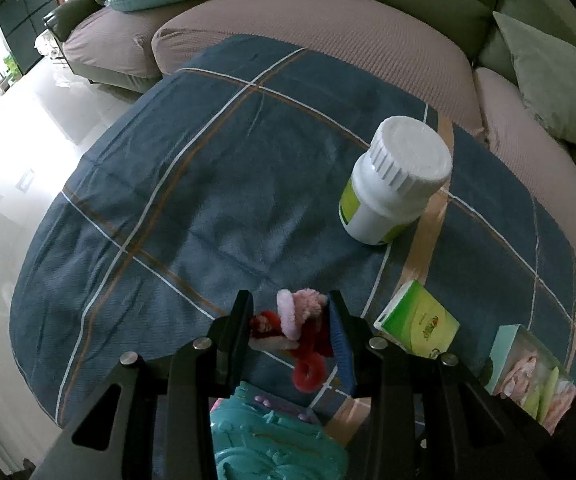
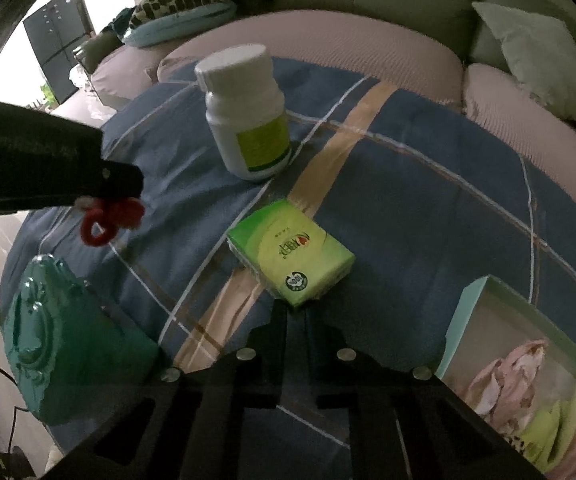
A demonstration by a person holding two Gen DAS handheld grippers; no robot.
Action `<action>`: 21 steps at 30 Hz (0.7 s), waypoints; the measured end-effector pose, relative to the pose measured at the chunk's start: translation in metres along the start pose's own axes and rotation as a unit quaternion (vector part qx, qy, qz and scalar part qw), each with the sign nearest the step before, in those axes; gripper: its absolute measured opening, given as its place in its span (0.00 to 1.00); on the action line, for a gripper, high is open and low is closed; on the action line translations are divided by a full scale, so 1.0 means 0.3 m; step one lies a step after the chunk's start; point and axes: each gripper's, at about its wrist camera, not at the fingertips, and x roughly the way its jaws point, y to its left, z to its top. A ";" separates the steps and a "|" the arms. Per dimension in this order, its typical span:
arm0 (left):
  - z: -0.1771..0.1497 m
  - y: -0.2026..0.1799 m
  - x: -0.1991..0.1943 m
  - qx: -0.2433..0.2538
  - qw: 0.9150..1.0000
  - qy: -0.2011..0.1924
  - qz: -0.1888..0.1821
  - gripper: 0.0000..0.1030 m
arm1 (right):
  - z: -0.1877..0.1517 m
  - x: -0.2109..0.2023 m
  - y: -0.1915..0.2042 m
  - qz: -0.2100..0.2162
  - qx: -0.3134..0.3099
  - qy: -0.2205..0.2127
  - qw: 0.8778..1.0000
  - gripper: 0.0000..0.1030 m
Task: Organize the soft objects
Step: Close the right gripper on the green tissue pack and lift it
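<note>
On the plaid counter (image 1: 208,184), the left claw (image 1: 289,320) grips fuzzy hair ties (image 1: 299,320) and should lower them gently toward the teal box (image 2: 60,340), the right claw (image 2: 296,312) closed empty.

One bottle (image 1: 395,180), one tissue pack (image 1: 417,322), two boxes (image 2: 527,372) (image 2: 68,336), several scrunchies (image 1: 295,328).

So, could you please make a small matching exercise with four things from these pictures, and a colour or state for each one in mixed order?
Things:
1. white bottle
2. tissue pack
3. fluffy hair ties
4. teal case

States:
A. held between the fingers of the left gripper
B. green, lying flat on the blue cloth
C. standing upright with its ribbed cap on
D. embossed, at the near left edge of the cloth

Pairs: 1-C, 2-B, 3-A, 4-D
</note>
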 end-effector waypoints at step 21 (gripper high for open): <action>0.017 0.057 0.038 -0.022 1.000 0.015 -0.007 0.38 | 0.080 0.054 0.026 -0.014 -0.048 0.014 0.999 0.62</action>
